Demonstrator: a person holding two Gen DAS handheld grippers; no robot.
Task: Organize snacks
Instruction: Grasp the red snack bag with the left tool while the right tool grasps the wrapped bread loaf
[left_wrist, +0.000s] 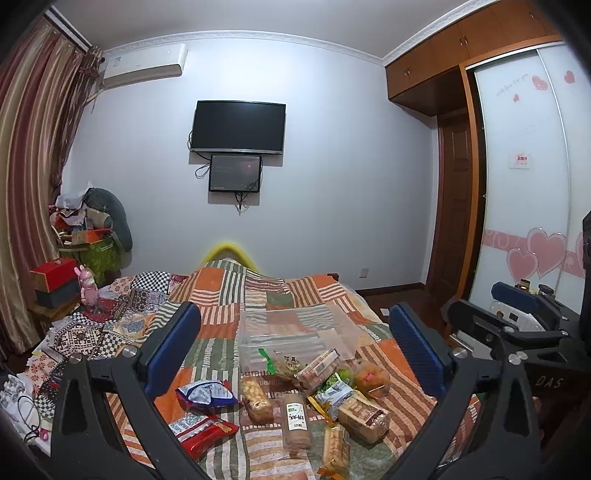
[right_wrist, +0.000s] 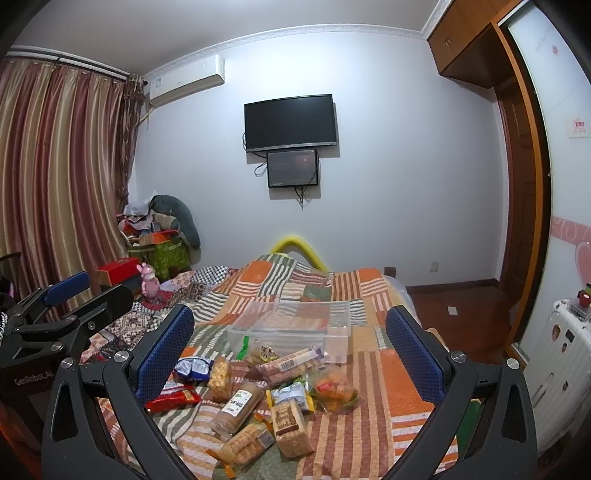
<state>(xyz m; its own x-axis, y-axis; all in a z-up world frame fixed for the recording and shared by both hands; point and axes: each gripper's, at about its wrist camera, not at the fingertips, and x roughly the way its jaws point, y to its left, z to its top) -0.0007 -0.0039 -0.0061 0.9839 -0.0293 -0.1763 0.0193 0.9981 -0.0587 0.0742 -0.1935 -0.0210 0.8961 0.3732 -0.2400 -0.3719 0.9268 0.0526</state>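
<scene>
Several wrapped snacks (left_wrist: 295, 395) lie in a loose pile on the patchwork bedspread (left_wrist: 258, 291); the pile also shows in the right wrist view (right_wrist: 266, 391). Among them are a red packet (left_wrist: 207, 432), a blue-white packet (left_wrist: 205, 393) and a brown roll with a white label (left_wrist: 295, 415). A clear plastic bin (left_wrist: 295, 328) stands just behind the pile, with a few snacks at its near end; it also shows in the right wrist view (right_wrist: 291, 328). My left gripper (left_wrist: 295, 339) is open and empty above the pile. My right gripper (right_wrist: 291, 343) is open and empty too.
A bedside stand with red and dark boxes (left_wrist: 55, 280) and a pink toy (left_wrist: 86, 286) sits left of the bed. A white suitcase (right_wrist: 561, 362) stands at the right. Wardrobe doors (left_wrist: 524, 177) line the right wall. A TV (left_wrist: 238, 127) hangs ahead.
</scene>
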